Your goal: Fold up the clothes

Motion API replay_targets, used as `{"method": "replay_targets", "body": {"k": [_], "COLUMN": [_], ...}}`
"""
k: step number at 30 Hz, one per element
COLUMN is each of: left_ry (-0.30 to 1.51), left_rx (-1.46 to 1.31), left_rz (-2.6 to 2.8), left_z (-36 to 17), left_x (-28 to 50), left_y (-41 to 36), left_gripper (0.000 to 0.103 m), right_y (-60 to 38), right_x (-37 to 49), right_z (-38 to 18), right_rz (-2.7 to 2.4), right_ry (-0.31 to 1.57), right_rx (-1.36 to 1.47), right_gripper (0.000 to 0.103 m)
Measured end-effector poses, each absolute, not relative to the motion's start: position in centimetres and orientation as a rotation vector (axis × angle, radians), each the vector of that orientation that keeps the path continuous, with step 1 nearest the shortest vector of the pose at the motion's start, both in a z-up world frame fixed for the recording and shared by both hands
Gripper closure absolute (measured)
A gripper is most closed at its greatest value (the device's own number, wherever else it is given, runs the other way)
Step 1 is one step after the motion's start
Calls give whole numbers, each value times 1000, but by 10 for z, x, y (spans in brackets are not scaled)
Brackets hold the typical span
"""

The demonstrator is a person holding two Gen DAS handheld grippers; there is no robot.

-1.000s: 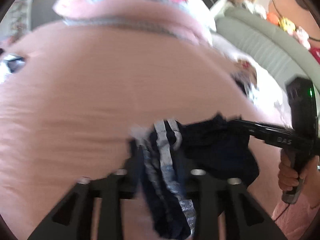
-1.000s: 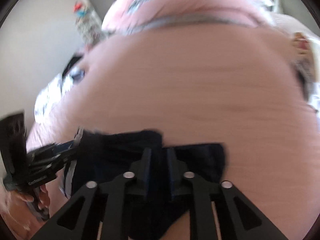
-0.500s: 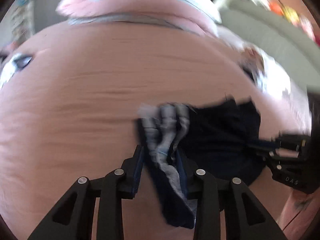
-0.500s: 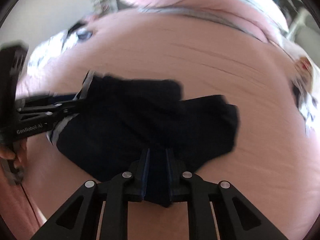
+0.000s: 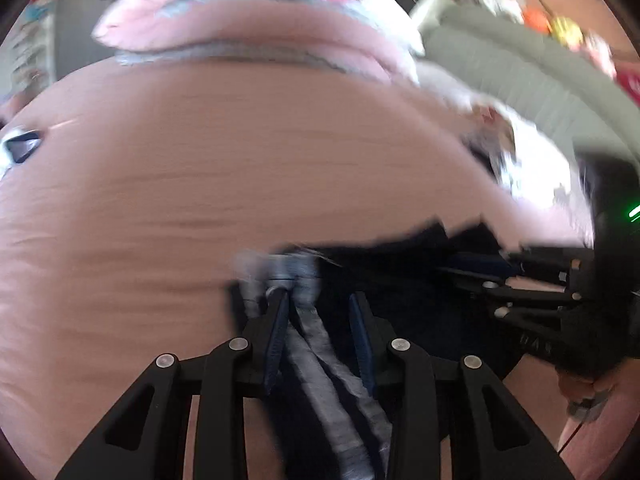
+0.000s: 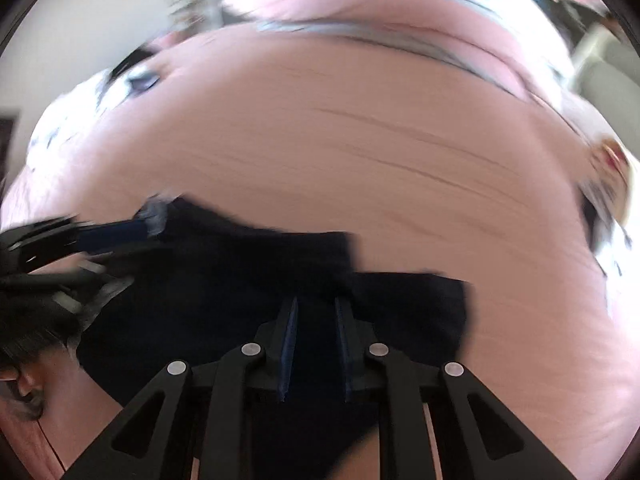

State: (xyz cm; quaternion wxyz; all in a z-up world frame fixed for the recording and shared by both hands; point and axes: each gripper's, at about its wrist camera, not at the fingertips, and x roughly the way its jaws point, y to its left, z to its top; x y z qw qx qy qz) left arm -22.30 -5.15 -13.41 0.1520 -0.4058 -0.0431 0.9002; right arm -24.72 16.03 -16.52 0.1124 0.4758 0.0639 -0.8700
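Observation:
A navy garment (image 5: 404, 280) with a grey-striped waistband (image 5: 316, 340) hangs stretched between both grippers just above the pink bed sheet (image 5: 200, 180). My left gripper (image 5: 318, 312) is shut on the bunched waistband, which trails down between its fingers. My right gripper (image 6: 316, 320) holds the dark cloth (image 6: 240, 280) at the opposite edge; its jaws are opening slightly with the cloth still between the pads. Each gripper shows in the other's view: the right gripper (image 5: 484, 276) at the right, the left gripper (image 6: 148, 236) at the left. The frames are blurred.
Pink pillows (image 5: 240, 8) lie at the head of the bed. A grey padded headboard (image 5: 520, 68) runs along the right. White patterned clothes (image 5: 536, 168) lie at the right edge of the bed, and more white cloth (image 6: 72, 120) at the left. A hand (image 5: 580, 392) grips the right tool.
My left gripper narrowed from wide onto the waistband. The right gripper rolled and shifted sideways, and the navy garment spread out wider between the two grippers.

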Motion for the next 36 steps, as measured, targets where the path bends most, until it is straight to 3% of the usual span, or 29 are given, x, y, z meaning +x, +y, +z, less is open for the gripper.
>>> {"method": "replay_targets", "body": {"k": [2, 6, 11, 15, 19, 24, 27, 30, 32, 34, 36], "left_ry": [-232, -334, -143, -266, -364, -160, -51, -281, -332, -384, -489], "left_rx": [-1149, -1156, -1214, -1388, -1211, -1141, -1321, -1310, -1273, -1251, -1298], "left_rz": [2595, 2536, 2491, 2562, 2580, 2525, 2578, 2616, 2626, 2606, 2518], "left_z": [-129, -133, -141, -152, -130, -135, -159, -156, -150, -145, -156], "left_x": [-219, -206, -192, -188, -179, -205, -223, -215, -206, -195, -196], "left_y": [-72, -81, -52, -82, -95, -58, -58, -90, -101, -111, -109], "left_gripper": [74, 74, 74, 72, 72, 72, 69, 66, 64, 53, 51], "right_y": [184, 211, 160, 147, 153, 142, 165, 188, 204, 218, 223], "right_x": [-243, -222, -204, -200, -212, -232, -237, -230, -223, -219, -221], "right_z": [-160, -146, -140, -147, -148, -161, -169, -154, -142, -141, -150], "right_rz": [-2618, -2588, -2479, -2501, -2541, -2552, -2578, -2686, -2743, -2661, -2543], "right_ry": [113, -99, 64, 138, 79, 201, 140, 52, -47, -252, -380], "right_rx": [1431, 1408, 1307, 1345, 1376, 1418, 1454, 1452, 1431, 1453, 1508], "right_gripper": [83, 83, 75, 75, 75, 75, 74, 68, 65, 54, 52]}}
